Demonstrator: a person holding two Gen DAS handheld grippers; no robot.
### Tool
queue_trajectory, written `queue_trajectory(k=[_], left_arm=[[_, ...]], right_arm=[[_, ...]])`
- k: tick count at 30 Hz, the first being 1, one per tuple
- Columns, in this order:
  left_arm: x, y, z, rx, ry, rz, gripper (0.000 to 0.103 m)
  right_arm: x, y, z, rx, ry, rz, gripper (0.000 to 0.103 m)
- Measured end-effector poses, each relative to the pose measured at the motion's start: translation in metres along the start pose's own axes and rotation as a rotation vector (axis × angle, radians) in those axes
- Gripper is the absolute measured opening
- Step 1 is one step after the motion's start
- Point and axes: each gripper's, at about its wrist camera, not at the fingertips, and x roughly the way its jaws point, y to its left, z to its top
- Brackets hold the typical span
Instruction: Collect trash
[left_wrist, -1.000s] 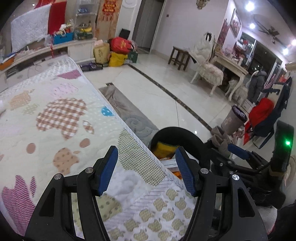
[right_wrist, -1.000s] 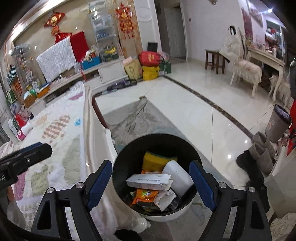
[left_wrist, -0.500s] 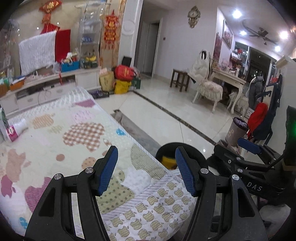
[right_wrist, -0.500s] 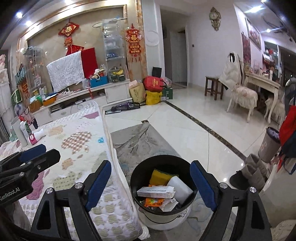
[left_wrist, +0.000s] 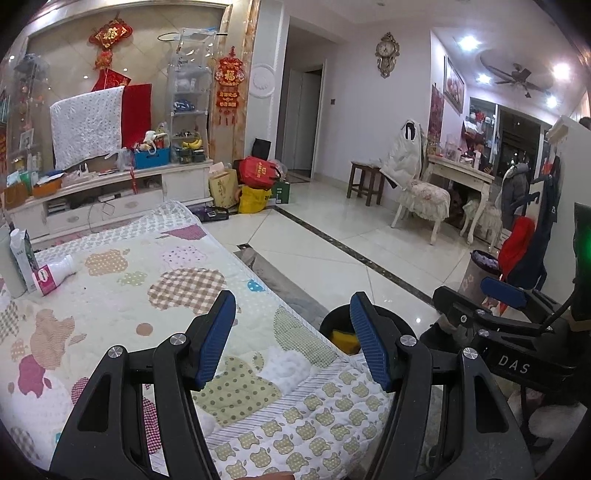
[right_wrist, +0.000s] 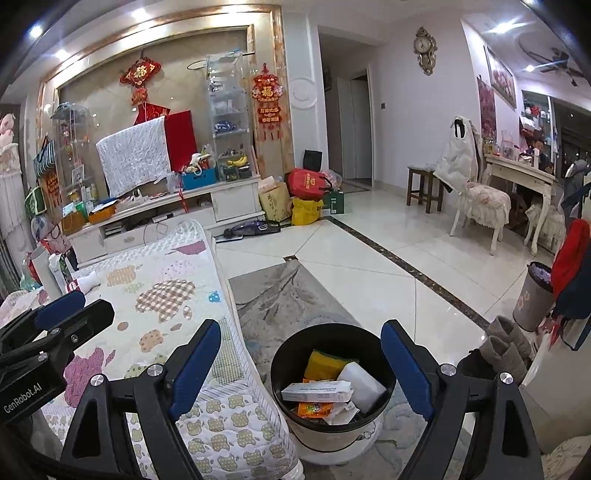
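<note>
- White bottle (left_wrist: 55, 275) with pink label: lying on its side at the far left of the quilted cover (left_wrist: 110, 295), well beyond and left of the left gripper's jaws; next to it stands a carton (left_wrist: 23, 254). Judged to be trash not yet collected.
- Left gripper (left_wrist: 291, 339): jaws spread to a middling gap, nothing between the blue pads, only the quilt beneath. Its gap is unchanged from a second ago.
- Quilted cover: a second ago it filled the left wrist view from close above; now the far end, with the bottle and carton, has come into view (the gripper has lifted and tipped up toward level).
- Black bin (right_wrist: 332, 376): on the floor just off the quilt's edge, seen in the right wrist view directly between and below the right gripper's jaws. It holds a yellow packet (right_wrist: 325, 363), a white box (right_wrist: 317, 391), a white pad (right_wrist: 364, 386) and an orange wrapper (right_wrist: 314, 409).
- Right gripper (right_wrist: 301, 373): jaws spread wide, slightly wider than a second ago, and empty. The bin looked larger and closer then; now it sits lower and smaller (the hand has drawn up and away).
- Reading for the task: the right gripper's drop into the bin looks finished, both grippers are free, and the bottle and carton look like the next pickup.
</note>
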Motion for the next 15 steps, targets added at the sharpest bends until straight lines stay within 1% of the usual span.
queue_trajectory(k=[15], left_arm=[[0.002, -0.0005, -0.0043, -0.009, 0.005, 0.01, 0.064]], right_arm=[[-0.0013, -0.0023, 0.0037, 0.01, -0.013, -0.006, 0.087]])
